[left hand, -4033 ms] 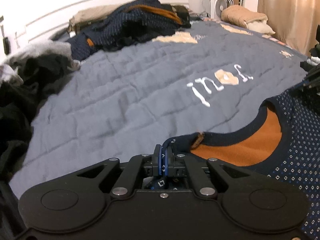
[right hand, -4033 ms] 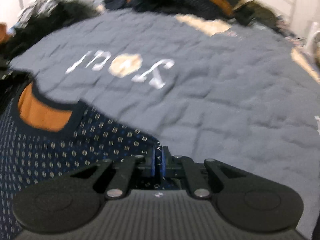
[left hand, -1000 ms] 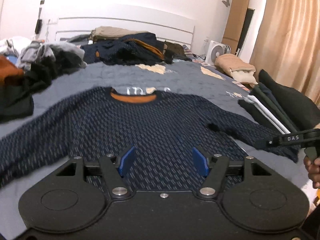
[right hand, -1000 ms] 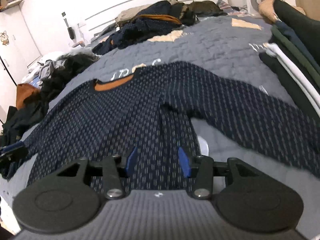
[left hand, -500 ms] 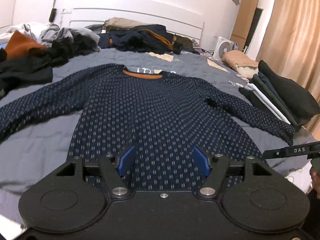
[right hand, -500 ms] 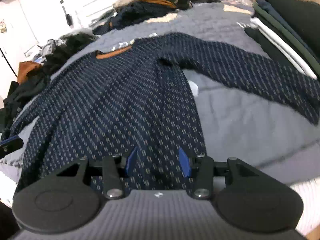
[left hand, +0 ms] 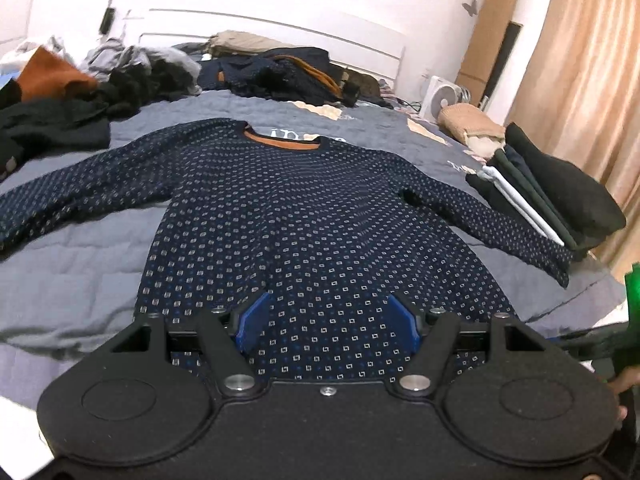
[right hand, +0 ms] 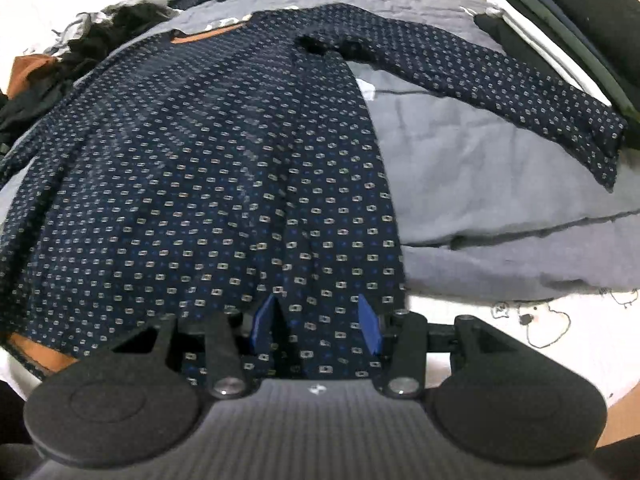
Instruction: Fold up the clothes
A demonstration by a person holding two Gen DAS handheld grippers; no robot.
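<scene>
The left tool [left hand: 327,322] has its two blue fingers [left hand: 252,316] spread wide apart, and nothing is between them. It hangs over the bottom hem of a dark blue sweater [left hand: 304,216] with little dots. The right tool [right hand: 316,326] is spread too, a bit less wide. Its blue fingers [right hand: 264,322] sit on each side of the sweater's bottom hem, near the right side of the hem. I cannot tell if they touch the cloth.

The sweater lies flat on a bed, on top of a gray quilt [left hand: 80,264]. Its bottom hem is at the near edge of the bed, and part of it hangs over that edge. Its neck, with an orange band [left hand: 282,143], points to the far end of the bed. One sleeve [left hand: 76,192] lies out toward the left edge of the bed. The other sleeve [right hand: 480,76] lies out toward the right edge, and its cuff ends just beside a stack of folded clothes [left hand: 560,200]. The stack is dark, with one white piece in it, and it sits at the right edge of the bed.

At the far end of the bed is a pile of loose dark clothes [left hand: 288,76]. More loose clothes [left hand: 60,96], black, gray and orange, lie near the far left corner. A small white fan [left hand: 440,100] stands past the bed, next to a tan curtain [left hand: 592,80].
</scene>
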